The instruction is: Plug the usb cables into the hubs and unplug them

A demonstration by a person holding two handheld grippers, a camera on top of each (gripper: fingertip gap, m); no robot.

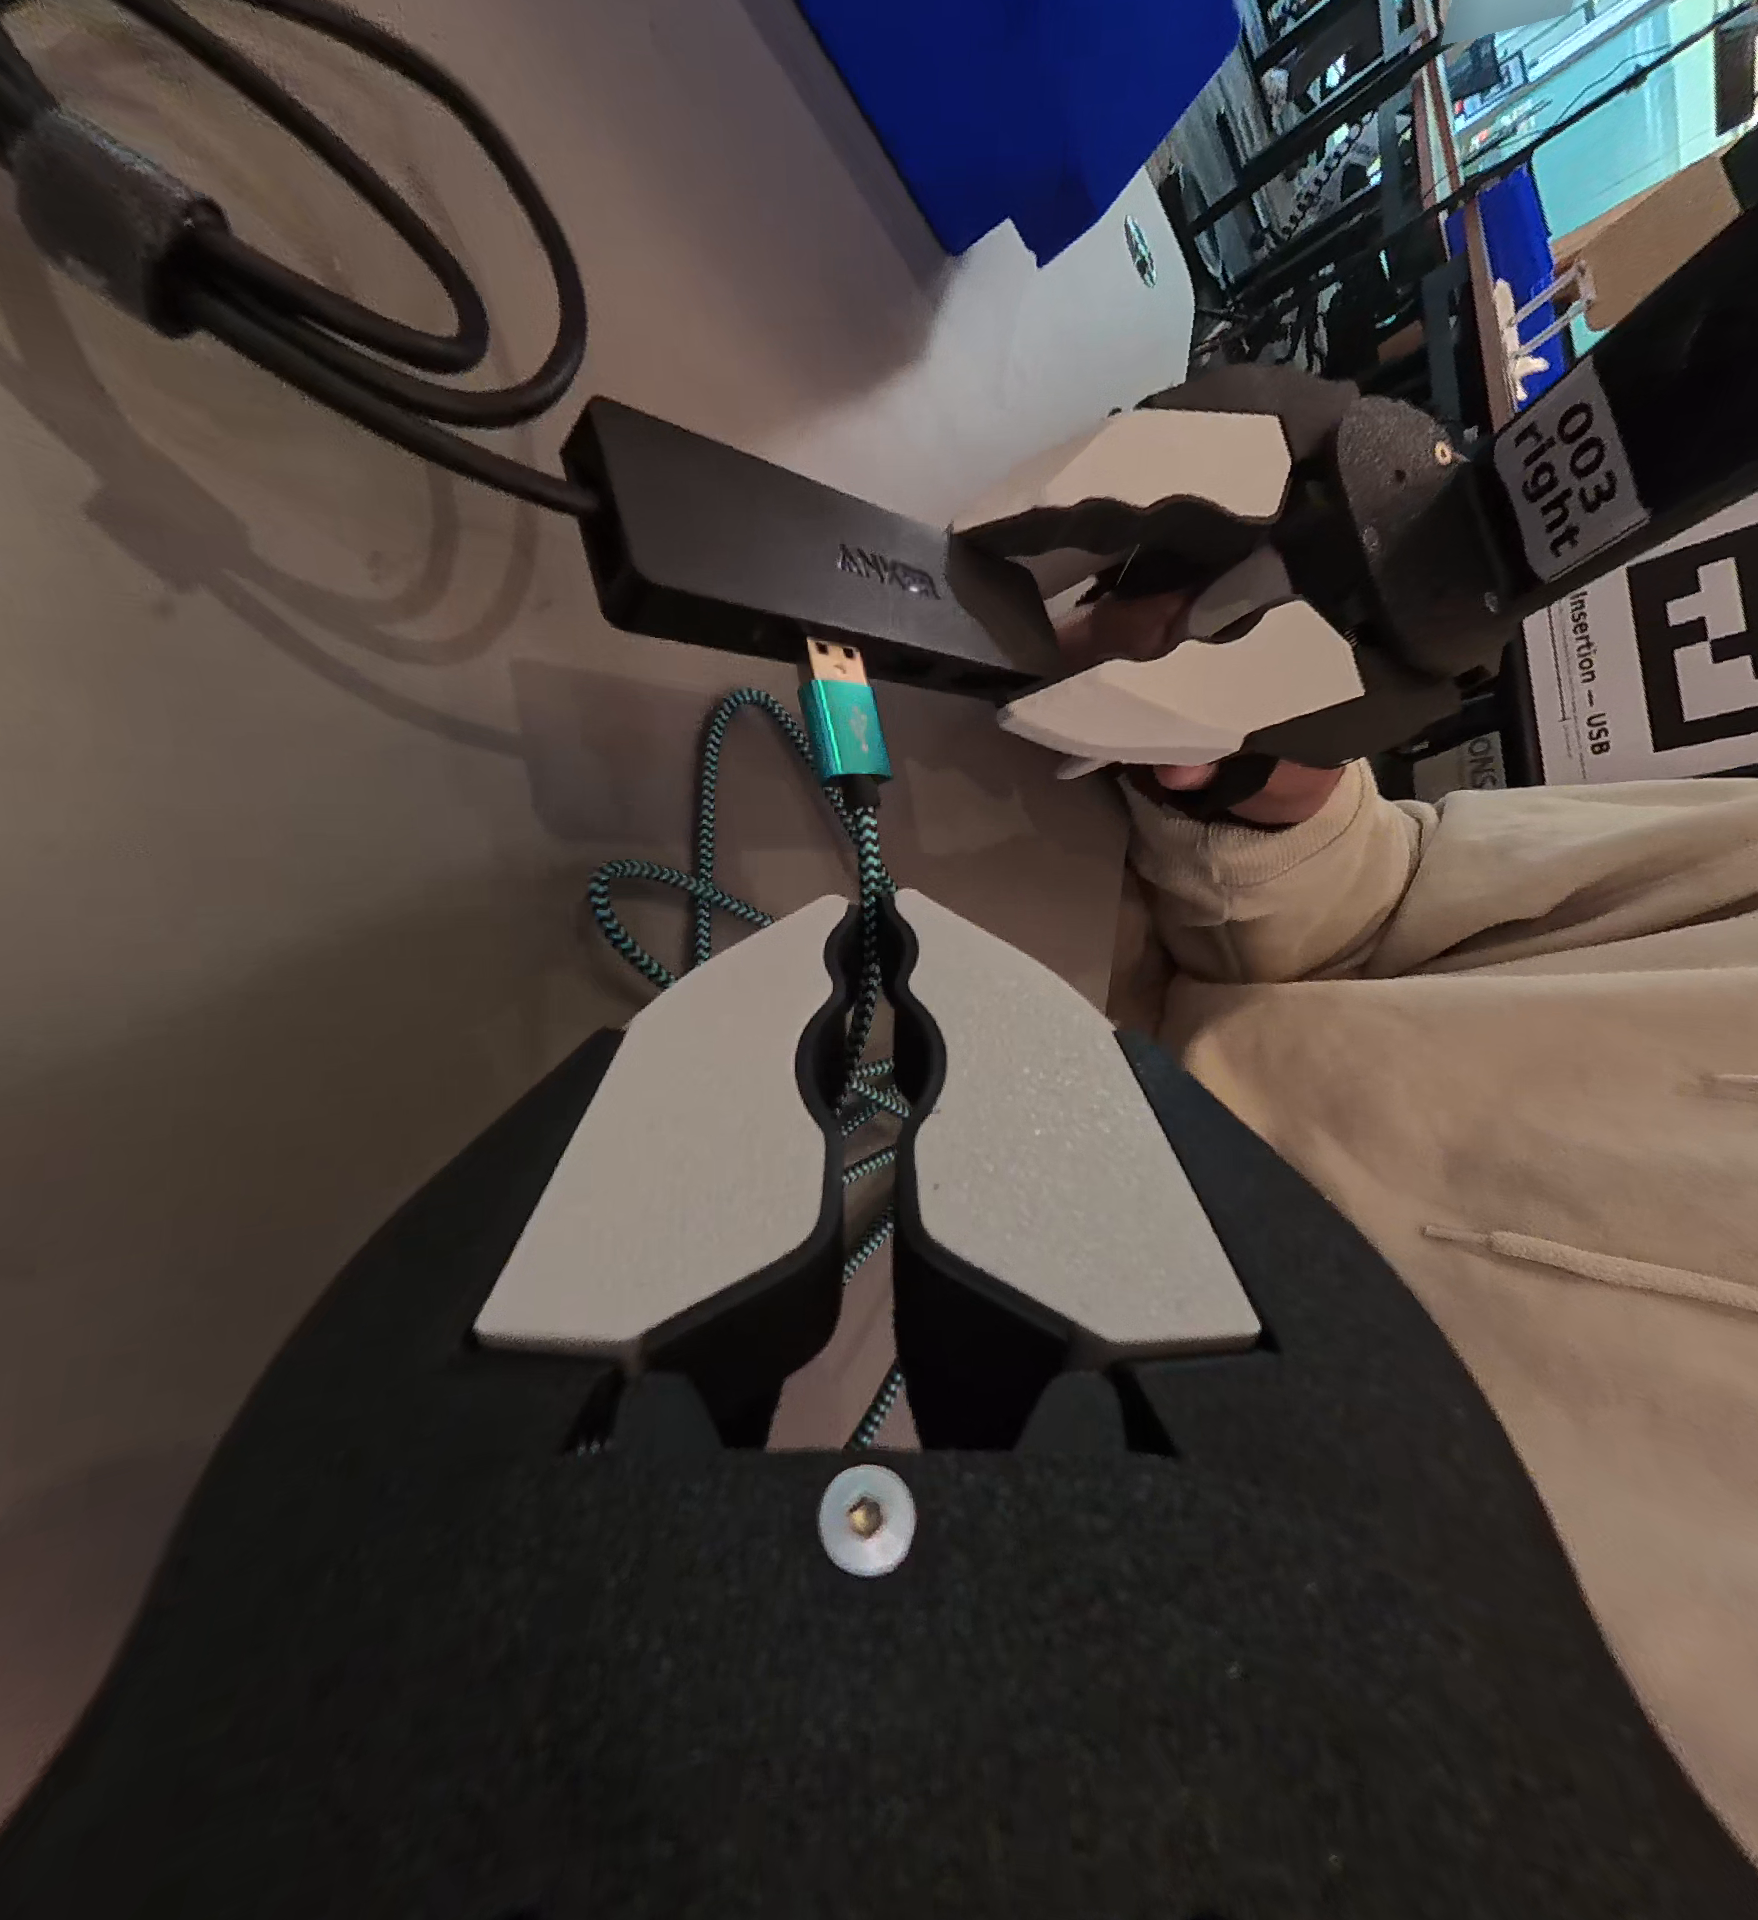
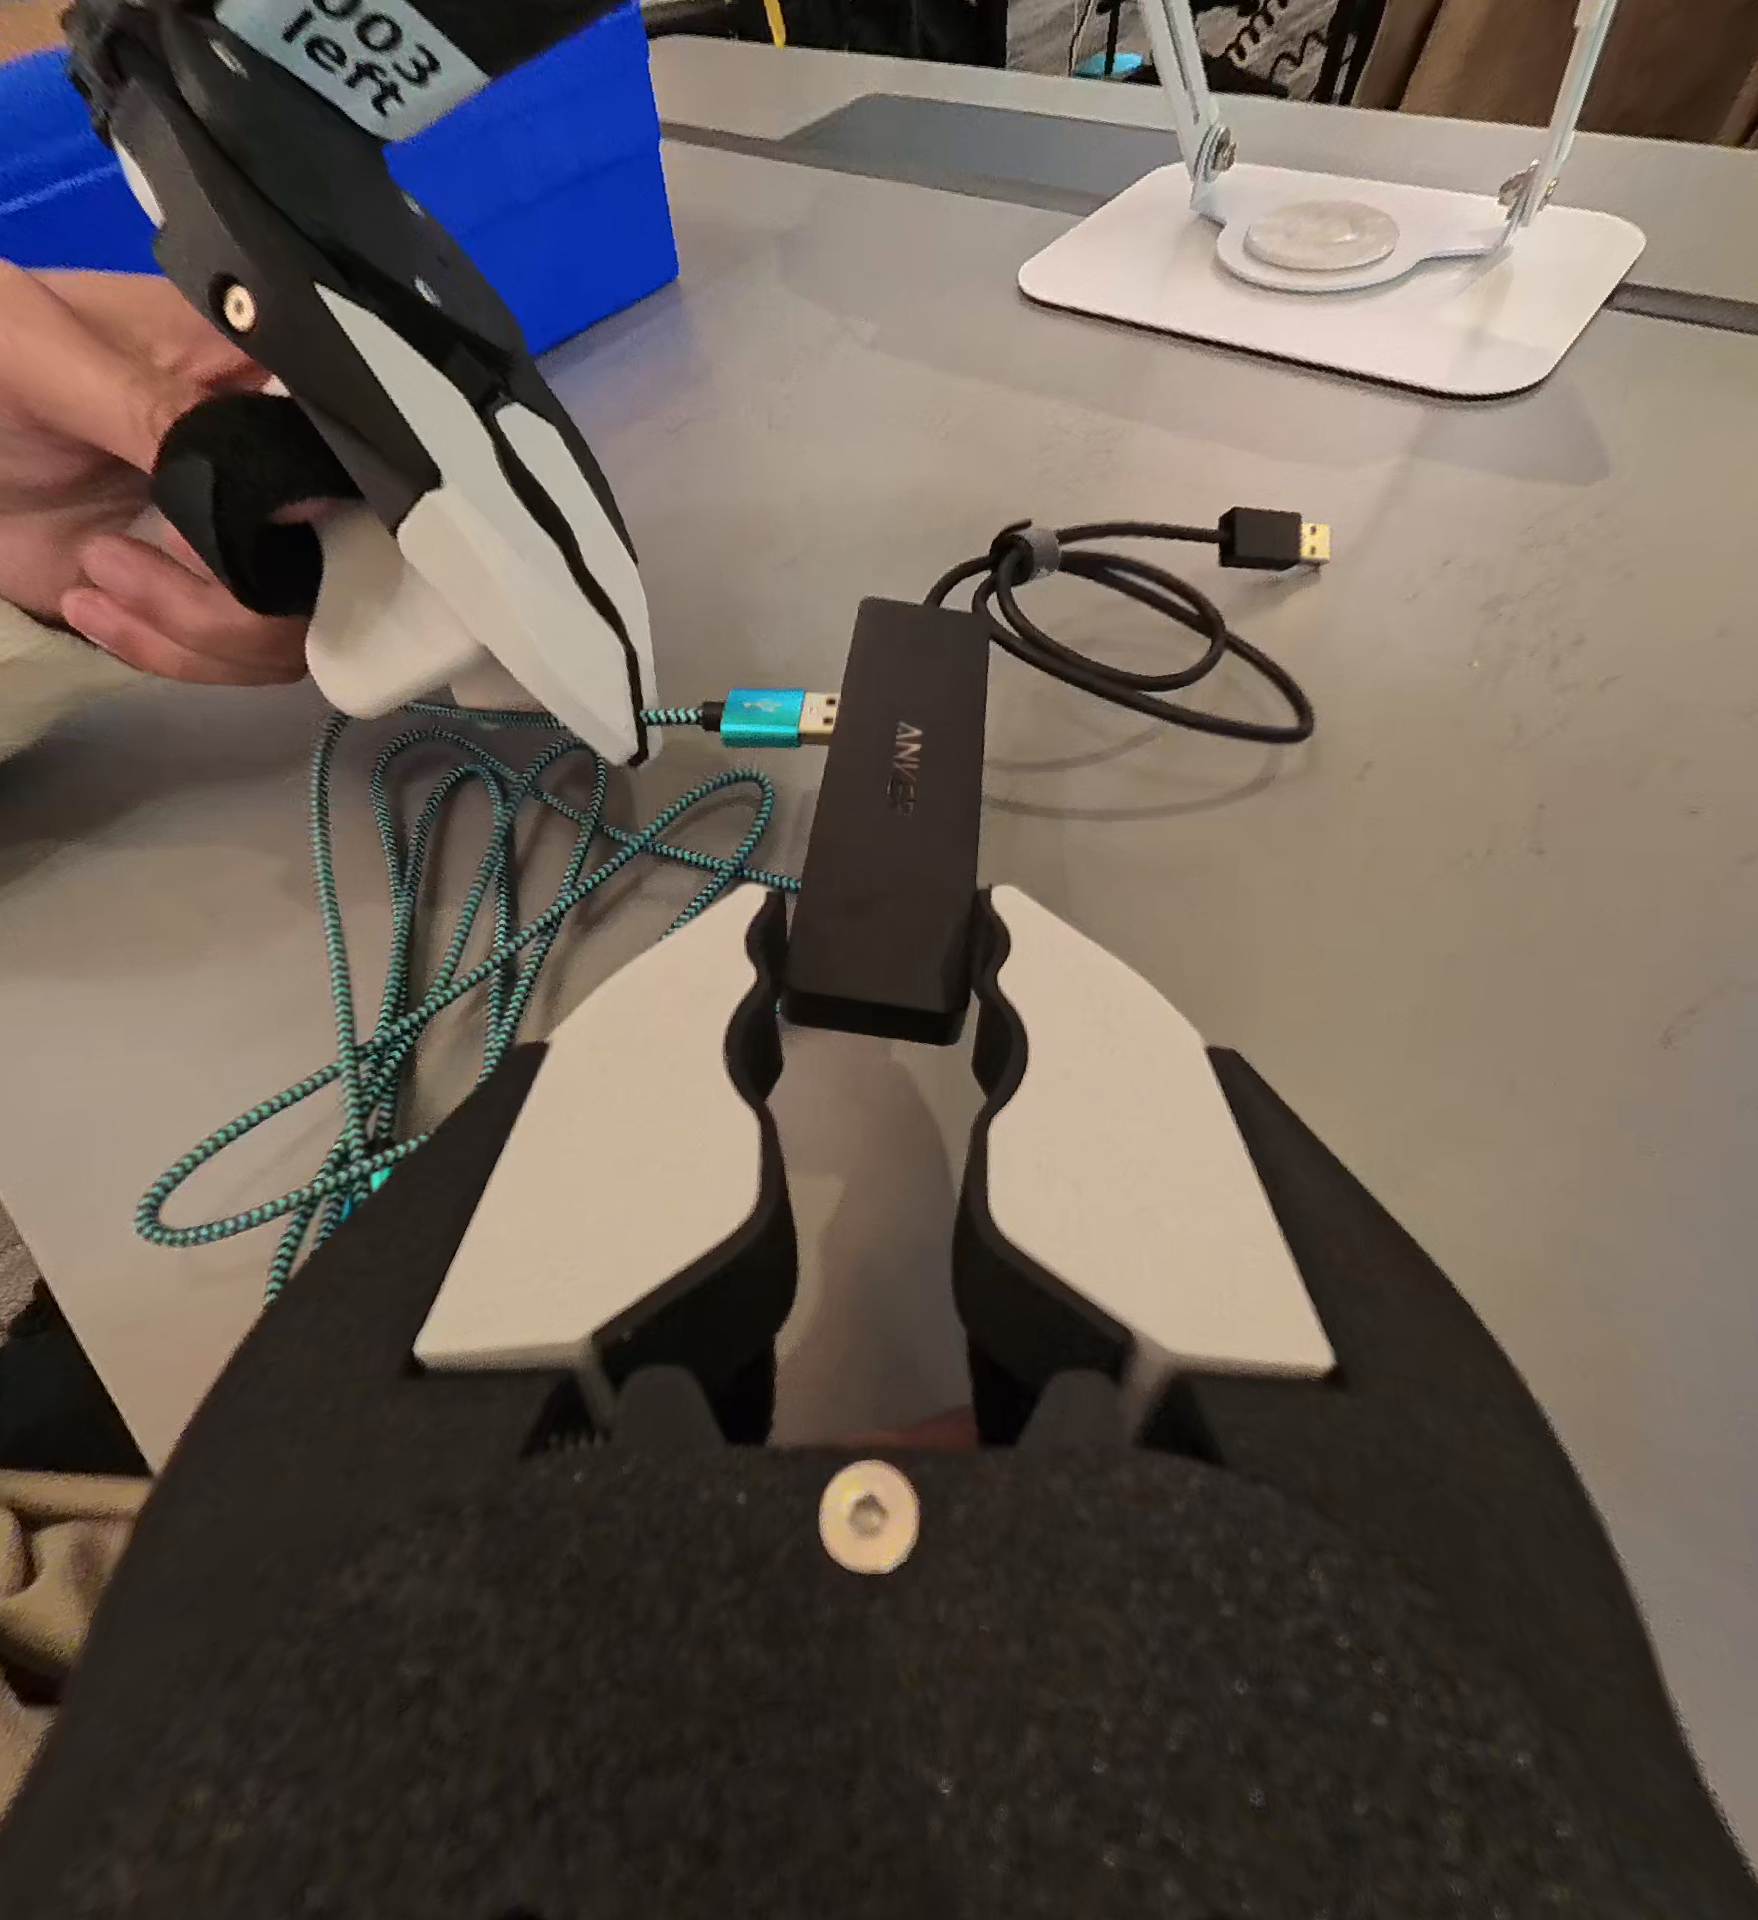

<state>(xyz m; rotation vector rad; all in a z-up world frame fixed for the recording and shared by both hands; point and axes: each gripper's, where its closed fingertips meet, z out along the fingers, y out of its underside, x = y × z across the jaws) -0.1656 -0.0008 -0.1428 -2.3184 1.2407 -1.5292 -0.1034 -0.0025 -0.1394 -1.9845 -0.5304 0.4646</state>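
Observation:
My left gripper is shut on a teal braided USB cable just behind its teal plug. The plug's metal tip touches the side of the black USB hub, at a port. My right gripper is shut on the near end of the hub, holding it on the grey table. In the right wrist view the left gripper comes in from the left with the plug level against the hub's left side. How deep the plug sits is unclear.
The teal cable's slack lies looped on the table at the left. The hub's own black cable coils behind it, ending in a free plug. A blue bin stands at the back left, a white stand base at the back right. About 7 cm separates my left fingertips from my right.

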